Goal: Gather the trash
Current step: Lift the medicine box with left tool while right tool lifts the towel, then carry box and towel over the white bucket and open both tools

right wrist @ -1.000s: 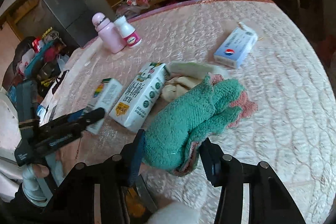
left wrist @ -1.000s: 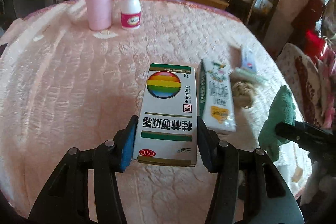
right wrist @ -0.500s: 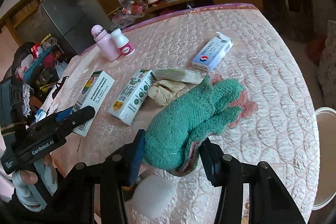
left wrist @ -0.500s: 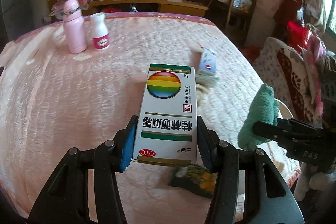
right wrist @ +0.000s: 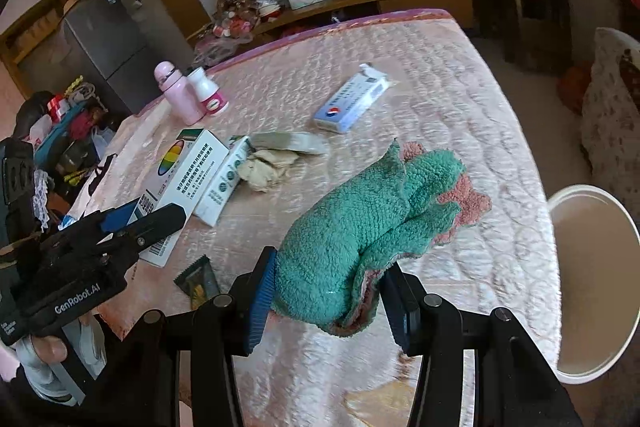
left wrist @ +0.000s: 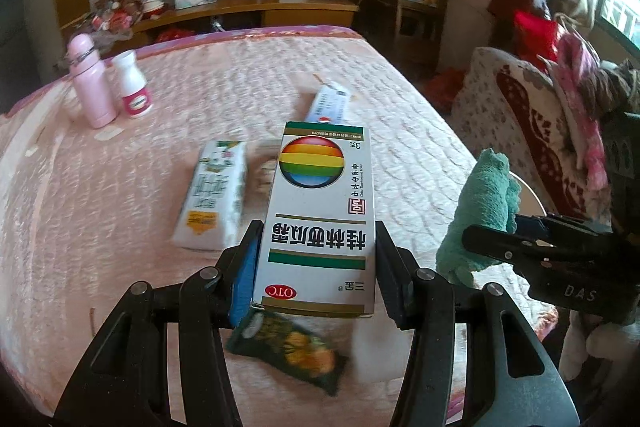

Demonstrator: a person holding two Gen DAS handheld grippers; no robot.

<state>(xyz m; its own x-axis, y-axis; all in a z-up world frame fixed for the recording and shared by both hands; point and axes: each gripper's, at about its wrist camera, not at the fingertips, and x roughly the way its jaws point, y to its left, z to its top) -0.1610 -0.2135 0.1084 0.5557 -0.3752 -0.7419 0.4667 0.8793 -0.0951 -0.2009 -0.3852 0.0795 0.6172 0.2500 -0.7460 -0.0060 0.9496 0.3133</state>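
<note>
My left gripper [left wrist: 316, 243] is shut on a white medicine box [left wrist: 320, 219] with a rainbow ball, held above the pink quilted table [left wrist: 100, 227]. From the right wrist view the same box [right wrist: 188, 171] shows at the left. My right gripper [right wrist: 332, 267] is shut on a green fluffy cloth [right wrist: 368, 219] with pink backing, held over the table's right side. On the table lie a milk carton [left wrist: 212, 195], a blue and white box [right wrist: 352, 103], crumpled paper [right wrist: 268, 167] and a dark snack wrapper [left wrist: 288, 347].
A pink bottle [right wrist: 178, 93] and a white bottle [right wrist: 208, 91] stand at the table's far left. A white bin [right wrist: 592, 283] sits off the table's right edge. A patterned chair [left wrist: 520, 115] and shelves stand beyond.
Both grippers have pulled back and risen with their loads. The medicine box has shifted right past the milk carton. The snack wrapper and the white bin have come into view.
</note>
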